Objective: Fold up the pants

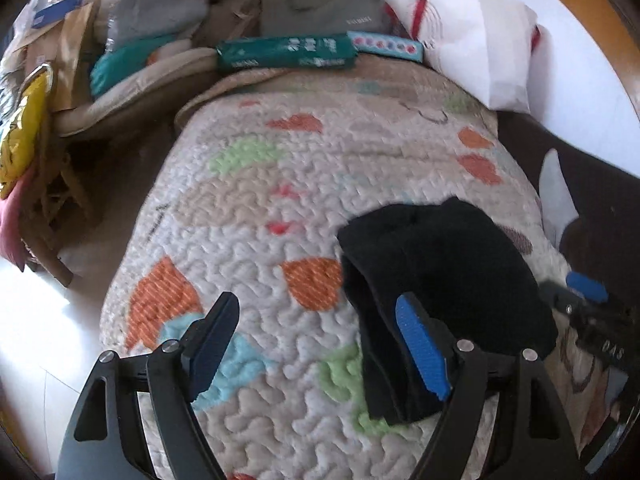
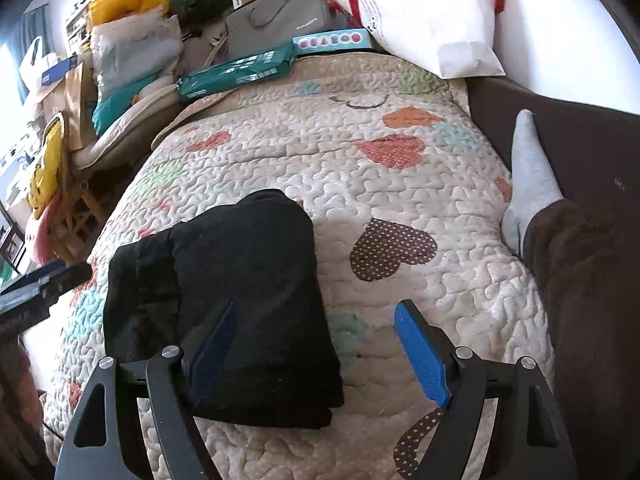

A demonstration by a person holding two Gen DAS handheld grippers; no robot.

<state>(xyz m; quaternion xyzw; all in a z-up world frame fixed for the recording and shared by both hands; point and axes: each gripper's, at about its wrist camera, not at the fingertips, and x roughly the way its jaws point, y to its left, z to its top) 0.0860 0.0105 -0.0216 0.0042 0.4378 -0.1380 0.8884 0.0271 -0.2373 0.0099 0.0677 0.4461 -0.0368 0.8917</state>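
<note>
Your left gripper (image 1: 316,344) hangs wide open over the quilt (image 1: 256,240), nothing between its fingers, its blue pad (image 1: 420,348) just above the edge of the folded black pants (image 1: 440,264). Your right gripper (image 2: 316,344) is spread wide and empty too, its left finger over the pants (image 2: 240,280), which lie folded flat on the heart-patterned quilt (image 2: 400,200). Off to the right, your grey sock (image 2: 528,176) rests at the quilt's edge.

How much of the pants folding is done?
Nearly all, it seems. The pants lie on the quilt as a compact black bundle. Nothing is in hand: the left tongs and right tongs are both open and empty. At most a tidy-up of the loose left edge remains.
</note>
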